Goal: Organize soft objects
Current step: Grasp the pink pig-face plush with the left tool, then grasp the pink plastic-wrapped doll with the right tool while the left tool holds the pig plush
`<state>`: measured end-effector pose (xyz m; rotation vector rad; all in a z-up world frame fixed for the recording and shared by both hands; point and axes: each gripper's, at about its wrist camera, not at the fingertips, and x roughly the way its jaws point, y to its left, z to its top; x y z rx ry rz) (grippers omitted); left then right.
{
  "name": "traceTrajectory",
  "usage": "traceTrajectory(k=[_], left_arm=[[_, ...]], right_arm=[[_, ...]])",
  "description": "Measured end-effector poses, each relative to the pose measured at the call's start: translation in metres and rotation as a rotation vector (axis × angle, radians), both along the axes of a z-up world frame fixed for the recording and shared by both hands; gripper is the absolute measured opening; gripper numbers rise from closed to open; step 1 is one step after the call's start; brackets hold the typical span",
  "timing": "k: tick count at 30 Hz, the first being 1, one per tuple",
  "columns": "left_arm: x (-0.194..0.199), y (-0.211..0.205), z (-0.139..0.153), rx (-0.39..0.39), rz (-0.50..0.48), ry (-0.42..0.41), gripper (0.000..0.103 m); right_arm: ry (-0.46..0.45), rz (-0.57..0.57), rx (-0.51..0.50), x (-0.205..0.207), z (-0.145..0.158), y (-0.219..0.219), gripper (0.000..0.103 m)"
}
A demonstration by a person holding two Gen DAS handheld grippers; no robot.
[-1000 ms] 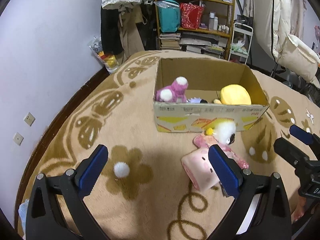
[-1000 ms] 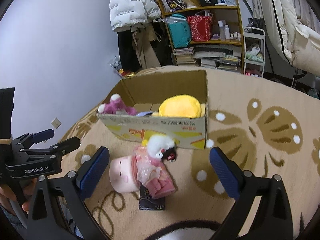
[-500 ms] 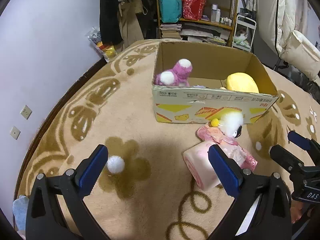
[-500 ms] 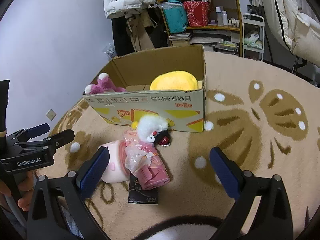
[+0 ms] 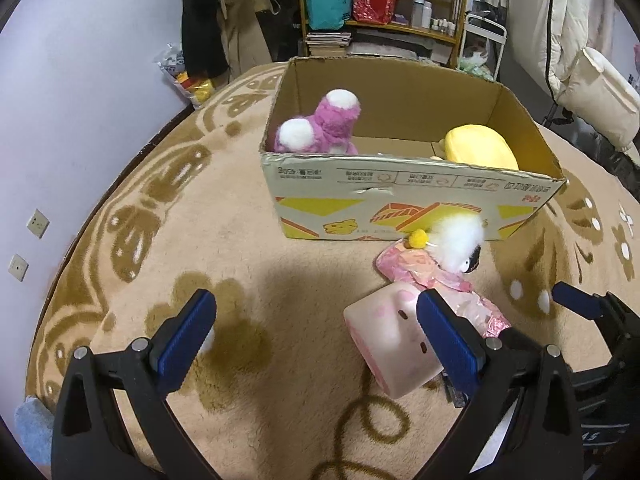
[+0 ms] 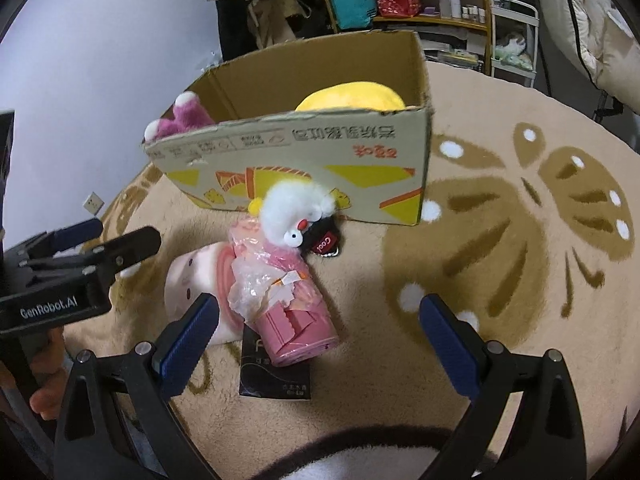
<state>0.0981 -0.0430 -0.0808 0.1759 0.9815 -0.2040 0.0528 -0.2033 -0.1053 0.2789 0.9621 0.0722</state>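
Approach step: left tongs [image 5: 316, 330] and right tongs [image 6: 318, 330] held wide open, empty; pink pillow [image 5: 390, 342] and wrapped doll [image 6: 280, 280] lying on carpet [image 5: 224, 240] at box's [image 5: 400, 204] 6 o'clock; closing around one judged next.

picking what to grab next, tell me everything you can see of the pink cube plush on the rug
The pink cube plush is a pale pink, soft-looking block with small dark eye marks and blush spots on its face. It lies tipped on the rug, in front of the cardboard box and apart from it. The pink wrapped pack lies against its side. Neither gripper holds it.
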Motion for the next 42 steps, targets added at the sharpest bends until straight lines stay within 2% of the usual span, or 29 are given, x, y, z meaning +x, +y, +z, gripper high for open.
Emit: traceTrajectory(k=[12,18,24,29,30,33,36,42], left_arm=[[0.008,-0.014,-0.021,-0.014,-0.054,0.107,0.1],[0.015,-0.027,-0.031,-0.05,-0.094,0.172,0.1],[0.024,-0.027,-0.046,-0.092,-0.06,0.25,0.1],[0.03,-0.026,-0.054,-0.083,-0.052,0.29,0.096],[0.03,-0.027,-0.055,-0.09,-0.06,0.3,0.09],[0.029,-0.028,-0.058,-0.119,-0.076,0.338,0.078],[0.027,-0.028,-0.057,-0.164,-0.083,0.359,0.061],[0.025,-0.033,-0.057,-0.14,-0.114,0.359,0.044]], right_arm=[[0.042,0.005,0.01,0.009,-0.016,0.0,0.103],[0.066,0.013,0.02,0.012,-0.023,0.0,0.103],[0.086,0.034,0.002,0.02,-0.031,0.008,0.103],[0.128,0.051,0.032,0.028,-0.044,0.011,0.103],[0.137,0.046,0.039,0.03,-0.047,0.011,0.103],[0.134,0.044,0.048,0.033,-0.05,0.012,0.103],[0.127,0.049,0.041,0.034,-0.052,0.014,0.103],[0.117,0.074,0.01,0.038,-0.052,0.02,0.101]])
